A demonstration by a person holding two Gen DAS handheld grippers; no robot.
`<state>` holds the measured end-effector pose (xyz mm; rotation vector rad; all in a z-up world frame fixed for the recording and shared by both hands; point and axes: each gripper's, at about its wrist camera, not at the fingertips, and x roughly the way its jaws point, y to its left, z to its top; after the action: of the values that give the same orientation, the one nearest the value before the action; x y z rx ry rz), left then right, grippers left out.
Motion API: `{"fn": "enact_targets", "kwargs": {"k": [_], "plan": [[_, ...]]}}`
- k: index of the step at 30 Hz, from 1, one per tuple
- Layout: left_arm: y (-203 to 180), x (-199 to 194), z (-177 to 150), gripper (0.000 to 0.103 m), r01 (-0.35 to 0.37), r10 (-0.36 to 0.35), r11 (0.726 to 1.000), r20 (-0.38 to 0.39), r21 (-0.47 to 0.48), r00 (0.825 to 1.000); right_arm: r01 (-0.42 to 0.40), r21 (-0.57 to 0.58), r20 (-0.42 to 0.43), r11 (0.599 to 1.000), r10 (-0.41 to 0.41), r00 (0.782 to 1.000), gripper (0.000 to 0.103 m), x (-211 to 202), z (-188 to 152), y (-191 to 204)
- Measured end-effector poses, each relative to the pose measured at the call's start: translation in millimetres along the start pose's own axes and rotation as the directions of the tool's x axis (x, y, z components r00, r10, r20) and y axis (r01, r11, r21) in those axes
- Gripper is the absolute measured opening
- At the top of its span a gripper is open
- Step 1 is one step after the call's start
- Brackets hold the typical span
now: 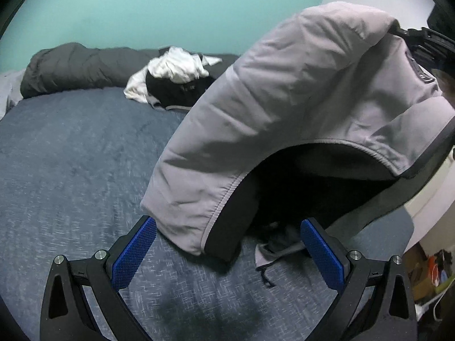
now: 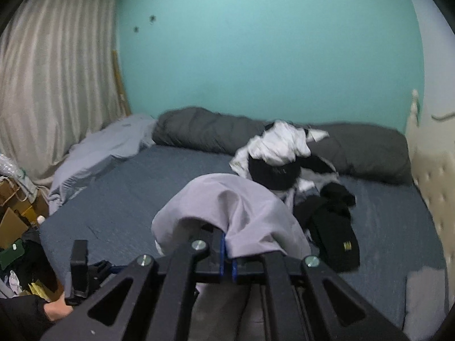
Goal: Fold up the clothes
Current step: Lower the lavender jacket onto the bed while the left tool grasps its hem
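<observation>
A: Over the blue-grey bed [image 1: 71,156], the right tool [image 2: 227,251] has its pads pressed together, pinching one edge of a grey jacket [image 1: 284,108] with black lining. The jacket's lower hem touches the mattress.

B: And the left tool [image 1: 227,241]?

A: Spread wide, holding nothing, just in front of the hem. Held by one pinch, the jacket could land crumpled, or slip free.

B: Anything nearby?

A: A clothes pile [image 2: 284,156], near enough to tangle.

Matt grey cloth jacket [image 1: 298,91] with black fleecy lining, over a rough-woven blue bedcover [image 1: 71,156].
</observation>
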<state>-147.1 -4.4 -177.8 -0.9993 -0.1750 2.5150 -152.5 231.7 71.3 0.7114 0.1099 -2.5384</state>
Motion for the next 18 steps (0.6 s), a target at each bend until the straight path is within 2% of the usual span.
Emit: {"fn": "enact_targets", "kwargs": {"k": [6,11,14,16,18], "plan": [[-1.1,38.1,-10.4,0.103,-0.006,0.008,0.999,-0.080,0.033,0.997,0.043,0.043,-0.075,0.998,-0.040,0.996,0.005,56.3,-29.6,-41.5],[-2.8,67.1,-19.7,0.103,-0.011,0.019,0.998,-0.135,0.057,0.991,0.108,0.090,-0.164,0.990,-0.093,0.982,0.007,103.1,-60.7,-82.1],[-1.4,82.9,-26.2,0.103,-0.006,0.015,0.998,-0.158,0.058,0.987,0.170,0.112,-0.215,0.979,-0.144,0.966,0.017,124.1,-81.8,-109.6],[-0.9,91.5,-32.0,0.103,-0.006,0.016,0.998,-0.171,0.061,0.985,0.199,0.129,-0.253,0.971,-0.162,0.954,0.029,134.9,-97.5,-128.6],[-0.9,101.2,-38.2,0.103,-0.012,0.024,0.998,-0.187,0.068,0.982,0.247,0.125,-0.287,0.961,-0.203,0.936,0.038,142.2,-112.3,-145.5]]}}
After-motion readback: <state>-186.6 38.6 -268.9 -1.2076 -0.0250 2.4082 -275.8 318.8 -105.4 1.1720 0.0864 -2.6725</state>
